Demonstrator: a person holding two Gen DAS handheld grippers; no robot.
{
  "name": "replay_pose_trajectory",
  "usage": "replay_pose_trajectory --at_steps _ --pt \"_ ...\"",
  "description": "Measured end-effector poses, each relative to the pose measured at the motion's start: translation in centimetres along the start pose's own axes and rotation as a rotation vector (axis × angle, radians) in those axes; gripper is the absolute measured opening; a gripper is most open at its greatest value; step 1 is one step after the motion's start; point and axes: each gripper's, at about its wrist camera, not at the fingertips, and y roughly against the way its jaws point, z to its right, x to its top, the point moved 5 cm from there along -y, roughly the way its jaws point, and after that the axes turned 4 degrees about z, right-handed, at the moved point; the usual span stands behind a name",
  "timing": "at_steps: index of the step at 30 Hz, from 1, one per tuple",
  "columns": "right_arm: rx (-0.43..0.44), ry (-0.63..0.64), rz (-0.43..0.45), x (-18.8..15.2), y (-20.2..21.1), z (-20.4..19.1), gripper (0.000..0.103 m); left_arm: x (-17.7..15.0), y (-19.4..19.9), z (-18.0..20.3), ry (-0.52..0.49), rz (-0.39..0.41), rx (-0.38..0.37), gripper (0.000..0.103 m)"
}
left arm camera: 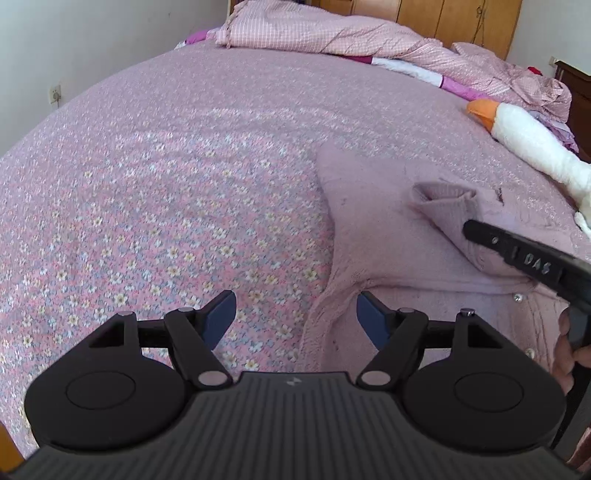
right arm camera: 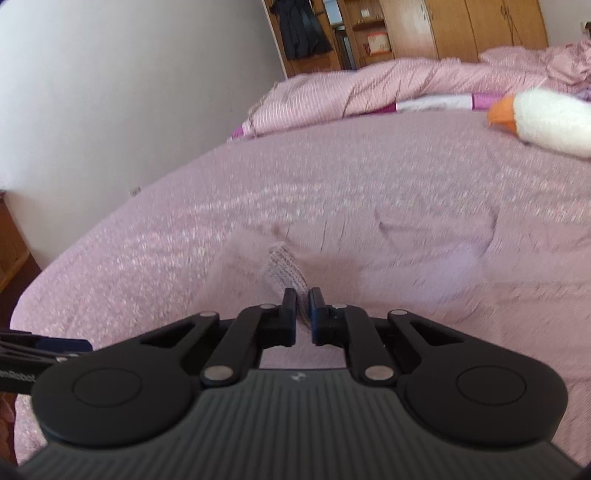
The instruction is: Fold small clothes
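Pink floral bedspread covers the bed, with a rumpled quilt and a plush goose at the far side. On it lies a pink sweater, spread to my right. My right gripper pinches its ribbed cuff, lifted off the body. My left gripper hangs wide apart over the sweater's left edge, holding nothing.

A bed with a pink flowered bedspread carries everything. A pale pink knitted cardigan lies flat near its right edge. A white stuffed goose with an orange beak lies further along that edge, and a rumpled pink checked quilt runs along the far edge
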Motion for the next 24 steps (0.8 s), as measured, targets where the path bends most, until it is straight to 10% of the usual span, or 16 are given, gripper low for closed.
replay_pose_trajectory --at_steps 13,24 --pt "-0.130 -0.109 0.198 5.4 7.4 8.5 0.010 2.6 -1.3 4.4 -0.042 0.051 -0.064 0.078" --pt "-0.383 -0.298 0.150 0.0 10.3 19.8 0.011 1.6 -5.9 5.9 -0.107 0.009 0.000 0.078"
